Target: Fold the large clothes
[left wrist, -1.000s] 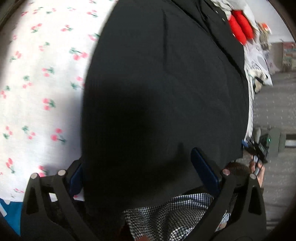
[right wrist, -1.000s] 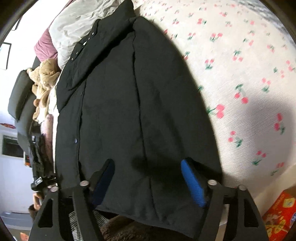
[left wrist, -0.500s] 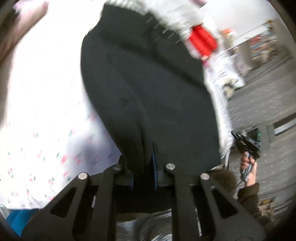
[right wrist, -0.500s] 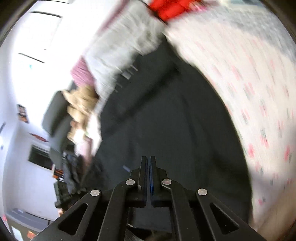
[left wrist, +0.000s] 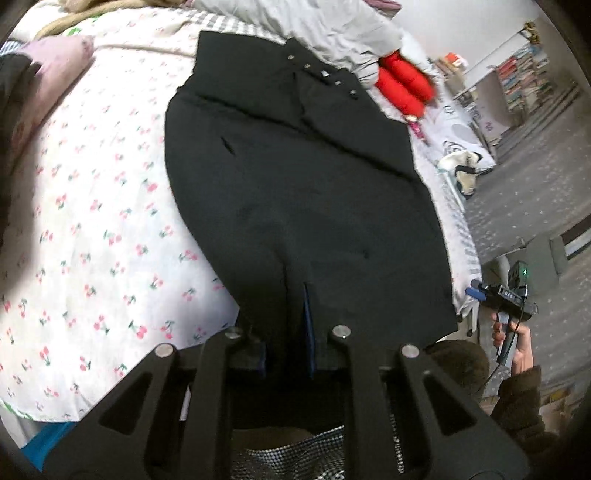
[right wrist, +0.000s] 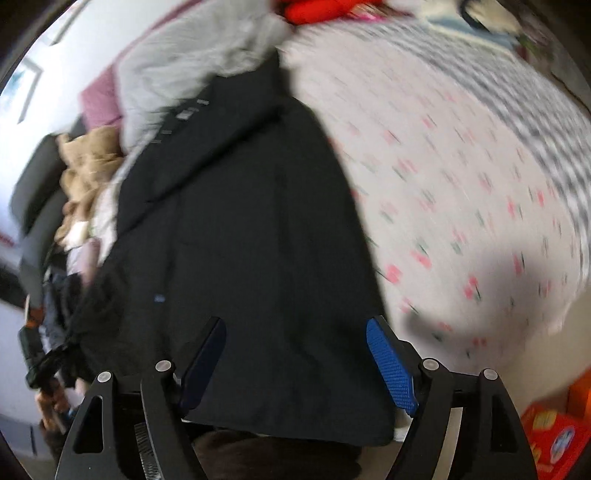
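1. Cherry-printed white bedding (left wrist: 92, 229) covers the bed, and a long black coat (left wrist: 295, 192) lies flat on it, its snap-buttoned collar end at the far side and its hem at the near edge.
2. At the far end of the bed sit a grey quilt (left wrist: 332, 26) and a red plush item (left wrist: 404, 86); tan plush toys (right wrist: 86, 162) lie to the far left in the right wrist view.
3. The left gripper (left wrist: 286, 332) has its fingers drawn almost together, pinching a raised ridge of the coat's hem between the blue pads.
4. The right gripper (right wrist: 295, 365) is spread wide, its blue pads (right wrist: 391, 365) well apart above the coat's near hem; whether they touch the cloth cannot be told, and nothing is held.
5. The right hand (left wrist: 515, 345), in a brown sleeve, grips its tool's handle off the bed's near right corner, above grey floor.
6. An orange-red printed box (right wrist: 554, 439) shows at near right; its print is too blurred to read, as is the small label on the tool.
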A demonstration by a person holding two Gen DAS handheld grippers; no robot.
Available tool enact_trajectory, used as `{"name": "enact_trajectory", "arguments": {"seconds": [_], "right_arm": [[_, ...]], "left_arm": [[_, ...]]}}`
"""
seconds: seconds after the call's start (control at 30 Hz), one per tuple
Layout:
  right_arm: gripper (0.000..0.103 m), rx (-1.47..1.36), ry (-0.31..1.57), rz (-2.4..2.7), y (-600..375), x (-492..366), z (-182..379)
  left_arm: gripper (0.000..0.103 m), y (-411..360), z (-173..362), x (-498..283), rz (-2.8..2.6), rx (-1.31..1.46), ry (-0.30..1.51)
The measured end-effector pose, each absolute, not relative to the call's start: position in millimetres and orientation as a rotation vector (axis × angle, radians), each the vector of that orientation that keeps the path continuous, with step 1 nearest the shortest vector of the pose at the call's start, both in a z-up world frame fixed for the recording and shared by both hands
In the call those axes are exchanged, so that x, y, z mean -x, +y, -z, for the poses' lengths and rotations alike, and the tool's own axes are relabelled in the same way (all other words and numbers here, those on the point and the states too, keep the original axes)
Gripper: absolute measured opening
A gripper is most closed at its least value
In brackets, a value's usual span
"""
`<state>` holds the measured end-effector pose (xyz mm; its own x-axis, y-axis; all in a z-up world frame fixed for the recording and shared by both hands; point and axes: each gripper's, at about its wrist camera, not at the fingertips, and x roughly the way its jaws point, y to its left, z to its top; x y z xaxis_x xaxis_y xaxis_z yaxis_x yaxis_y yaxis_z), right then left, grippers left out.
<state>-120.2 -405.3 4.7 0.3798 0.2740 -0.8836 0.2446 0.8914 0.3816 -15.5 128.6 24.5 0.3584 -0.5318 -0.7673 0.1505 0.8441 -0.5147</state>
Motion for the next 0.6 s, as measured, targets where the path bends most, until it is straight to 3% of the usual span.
{"name": "enact_trajectory", "arguments": {"seconds": [0.4,0.47,0.53,0.6], "right_arm": [[0.074,-0.494,1.342,-0.031,-385.8,116.6,64.7],[0.041,-0.528,1.339,-0.037,-388.4,116.7,62.3],[0.026,-0.562,1.314,-0.059,-387.9,120.3,53.0],[0.022,-0.595,1.255,-0.102,-383.3,123.5,37.9]], "left_arm": [[0.018,132.1,1.4,27.6,0.419,0.409,1.135],[0.018,134.9,2.9,25.8,0.429,0.43,1.138],[0.018,138.8,4.2,23.3,0.439,0.459,1.138],[0.017,141.3,2.9,22.8,0.448,0.482,1.125]]}}
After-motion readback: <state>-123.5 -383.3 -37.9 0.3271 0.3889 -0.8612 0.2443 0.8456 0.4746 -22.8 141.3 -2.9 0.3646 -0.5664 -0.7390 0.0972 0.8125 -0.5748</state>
